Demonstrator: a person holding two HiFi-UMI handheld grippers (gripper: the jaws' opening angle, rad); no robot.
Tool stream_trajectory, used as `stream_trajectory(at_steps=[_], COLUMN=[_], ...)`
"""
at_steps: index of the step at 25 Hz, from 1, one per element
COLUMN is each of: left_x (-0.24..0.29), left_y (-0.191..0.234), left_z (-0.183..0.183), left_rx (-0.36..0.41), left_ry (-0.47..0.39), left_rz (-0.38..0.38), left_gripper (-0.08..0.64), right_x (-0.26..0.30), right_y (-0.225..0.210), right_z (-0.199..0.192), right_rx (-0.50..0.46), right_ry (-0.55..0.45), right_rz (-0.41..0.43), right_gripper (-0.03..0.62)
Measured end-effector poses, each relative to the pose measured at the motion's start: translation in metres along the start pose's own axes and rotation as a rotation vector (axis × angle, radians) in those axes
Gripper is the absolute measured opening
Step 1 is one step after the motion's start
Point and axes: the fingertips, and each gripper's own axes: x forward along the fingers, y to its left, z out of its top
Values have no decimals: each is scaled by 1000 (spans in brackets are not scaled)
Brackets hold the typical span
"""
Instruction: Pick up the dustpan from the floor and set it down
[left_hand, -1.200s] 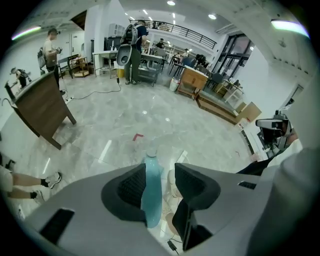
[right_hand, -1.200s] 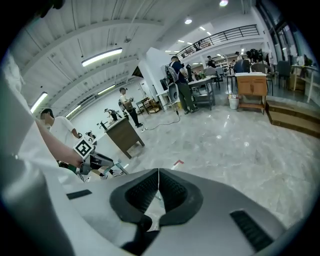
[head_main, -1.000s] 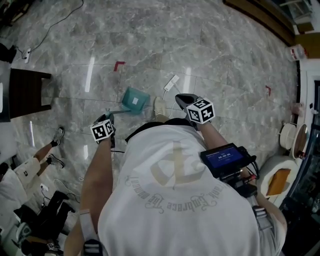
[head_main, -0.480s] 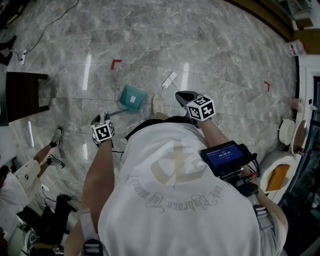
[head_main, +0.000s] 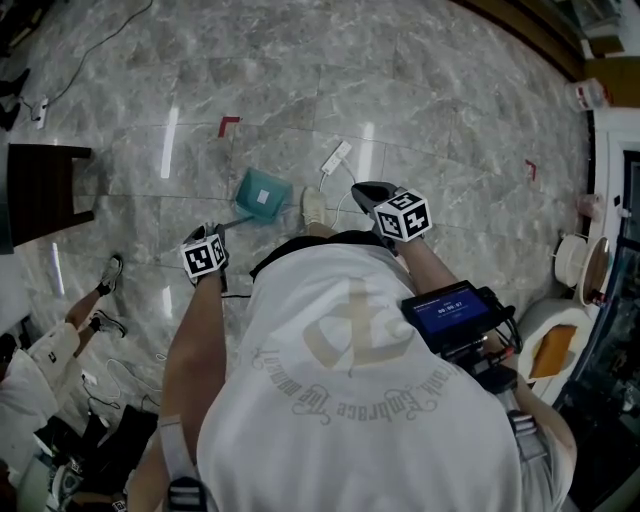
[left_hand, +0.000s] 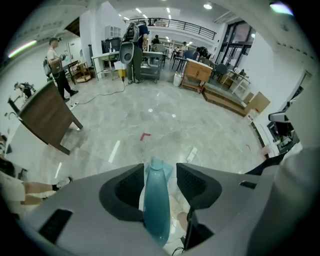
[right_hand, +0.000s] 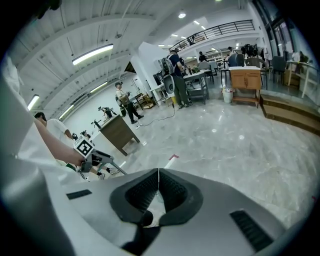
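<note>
The teal dustpan (head_main: 262, 193) rests on the marble floor ahead of the person's feet, its thin handle slanting back toward my left gripper (head_main: 215, 232). In the left gripper view the teal handle (left_hand: 156, 200) runs up between the jaws of my left gripper (left_hand: 160, 169). It lies against the left pad, and floor shows between it and the right pad. These jaws have just been opening, with the handle still between them. My right gripper (head_main: 362, 190) hovers to the dustpan's right, apart from it. In its own view my right gripper (right_hand: 158, 172) is shut with nothing in it.
A white power strip (head_main: 337, 157) with its cord lies just beyond the dustpan. Red tape marks (head_main: 228, 124) are stuck on the floor. A dark wooden table (head_main: 45, 185) stands at the left and a seated person's legs (head_main: 100, 295) reach in below it. White fixtures (head_main: 575, 265) line the right edge.
Only the head camera has shifted slightly. The dustpan and both grippers hold their places on the floor and above it.
</note>
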Motion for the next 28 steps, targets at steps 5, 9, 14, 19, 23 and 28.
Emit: stream_trajectory(at_steps=[5,9,14,19,23,28], left_x=[15,22,20,10,2,18], left_y=[0,3,8,9,10,11], left_z=[-10,-11,-9,-14,-16,13], left_rx=[-8,43,48,52,36,62], left_ry=[84,113,109,134,138,166], left_rz=[2,33,43,47,53,52], left_gripper=[192,115,110,109,109,107], right_x=[-1,-4,-6,0,3,32], right_y=[2,-2,-6,7,14,-11], right_z=[3,1,0,9,12,34], right_rx=[-5,2,15,-9,-24,-7], right_ry=[12,24,31,33,40,76], right_rz=[0,-15,-28,1,21,49], right_gripper=[18,18,18,18,18,18])
